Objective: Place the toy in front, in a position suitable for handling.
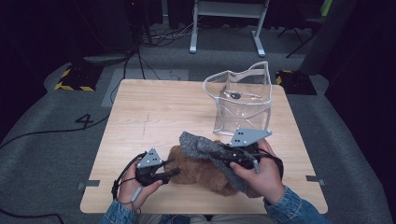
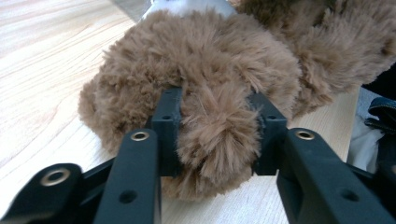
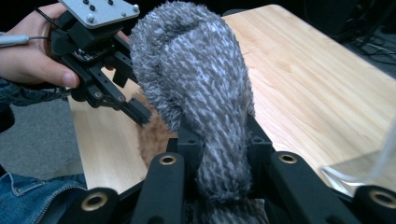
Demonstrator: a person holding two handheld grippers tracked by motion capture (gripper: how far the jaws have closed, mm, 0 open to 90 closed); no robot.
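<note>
A brown plush toy lies on the wooden table near its front edge. My left gripper is at the toy's left end. In the left gripper view its jaws press on a furry limb of the plush toy from both sides. My right gripper is shut on a grey fuzzy knitted cloth draped over the toy. In the right gripper view the grey cloth rises between the jaws, with the left gripper and brown fur just beyond.
A clear plastic bag with grey trim stands upright and open-topped at the table's back right, just beyond my right hand; a small dark thing lies inside it. Its corner shows in the right gripper view. Bare wood stretches across the table's left and middle.
</note>
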